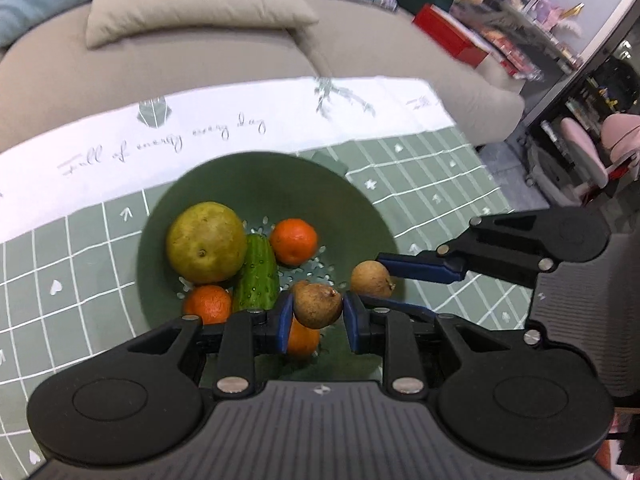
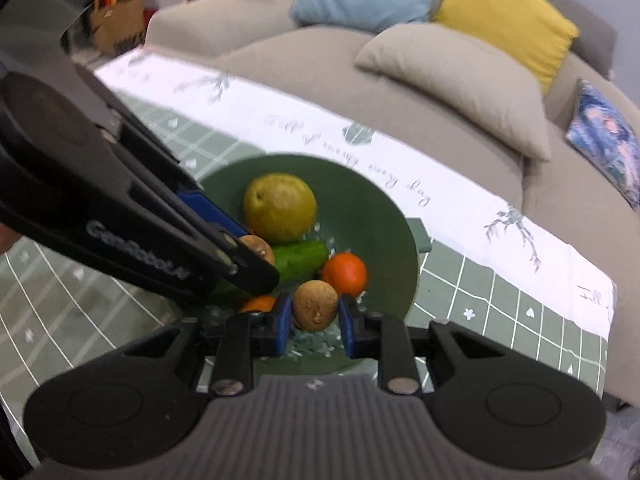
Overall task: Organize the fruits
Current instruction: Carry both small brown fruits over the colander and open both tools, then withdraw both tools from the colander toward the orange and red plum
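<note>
A green colander bowl [image 1: 352, 216] sits on the tablecloth and holds a yellow-green pear [image 1: 206, 242], a cucumber [image 1: 256, 276] and three oranges [image 1: 294, 240]. My left gripper [image 1: 318, 316] is shut on a small brown fruit [image 1: 318, 304] above the bowl. My right gripper [image 2: 314, 314] is shut on a second brown fruit [image 2: 314, 304] over the bowl's near side; it shows in the left wrist view [image 1: 370, 278] too. The bowl [image 2: 384, 216], pear [image 2: 280, 208], cucumber [image 2: 304, 256] and an orange [image 2: 344, 274] show in the right wrist view, where the left gripper's arm covers the bowl's left part.
The green grid tablecloth [image 1: 440, 184] with a white lettered band covers the table. A beige sofa [image 1: 200, 52] with cushions stands behind it. Shelves and a pink chair [image 1: 580, 160] are at the right.
</note>
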A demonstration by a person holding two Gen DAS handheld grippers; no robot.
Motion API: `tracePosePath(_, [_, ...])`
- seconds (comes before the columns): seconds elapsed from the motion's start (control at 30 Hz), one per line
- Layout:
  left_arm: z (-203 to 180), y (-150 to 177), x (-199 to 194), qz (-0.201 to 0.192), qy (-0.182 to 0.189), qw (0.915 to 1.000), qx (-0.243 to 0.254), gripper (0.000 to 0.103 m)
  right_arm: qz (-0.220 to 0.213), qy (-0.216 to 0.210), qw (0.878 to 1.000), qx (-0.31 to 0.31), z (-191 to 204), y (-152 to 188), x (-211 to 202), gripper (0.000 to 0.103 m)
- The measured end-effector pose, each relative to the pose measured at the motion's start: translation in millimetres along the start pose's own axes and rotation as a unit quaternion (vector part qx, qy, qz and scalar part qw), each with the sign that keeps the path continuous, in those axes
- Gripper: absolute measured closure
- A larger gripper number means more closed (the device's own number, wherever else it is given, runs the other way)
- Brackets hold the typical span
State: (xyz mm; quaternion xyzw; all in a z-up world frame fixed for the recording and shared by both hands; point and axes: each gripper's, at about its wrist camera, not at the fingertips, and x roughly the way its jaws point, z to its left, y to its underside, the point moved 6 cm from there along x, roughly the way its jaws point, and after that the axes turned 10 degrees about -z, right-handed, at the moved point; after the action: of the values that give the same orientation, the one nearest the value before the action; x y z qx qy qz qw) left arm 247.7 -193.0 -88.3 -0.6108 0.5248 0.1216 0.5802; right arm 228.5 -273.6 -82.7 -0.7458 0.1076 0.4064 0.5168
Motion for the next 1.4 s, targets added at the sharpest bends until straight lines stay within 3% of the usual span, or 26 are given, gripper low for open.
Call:
tracePosePath(0.3, [9.0,-4.7,39.3,0.036,-0.008,0.9993,-0.005,0.073,0.062,-0.032,0.996,-0.047,-11.8,11.6,43.1,0.082])
tracePosePath(0.67, [10.0,-8.5,56.1,0.046,-0.002,0.9989,-0.006,0.073,0.081,-0.046,0.994,-0.064,-13.8,16.0,61.2,0.082])
tracePosePath(0.83, [11.0,-8.1,55.2,0.045,-0.003,0.9989,-0.009,0.068,0.077,-0.044,0.994,-0.061,-13.4,14.9,62.5,0.083])
tracePosePath(0.93, [11.1,-9.4,50.4,0.040,-0.005,0.9992,-0.008,0.067,0.077,-0.043,0.994,-0.061,-12.3,14.2,61.4,0.080])
tracePosePath(1.0, [10.5,-11.2,43.0,0.033,-0.006,0.9994,-0.004,0.067,0.074,-0.041,0.995,-0.060,-11.4,13.2,57.8,0.073])
tracePosePath(1.27, [5.2,-17.0,2.6,0.003,-0.023,0.9992,0.031,0.067,0.058,-0.039,0.996,-0.055,-0.7,1.0,34.2,0.073])
tracePosePath(1.4, [3.4,-16.3,-24.3,-0.017,-0.038,0.9977,0.054,0.067,0.040,-0.032,0.998,-0.041,5.2,-8.6,11.5,0.067])
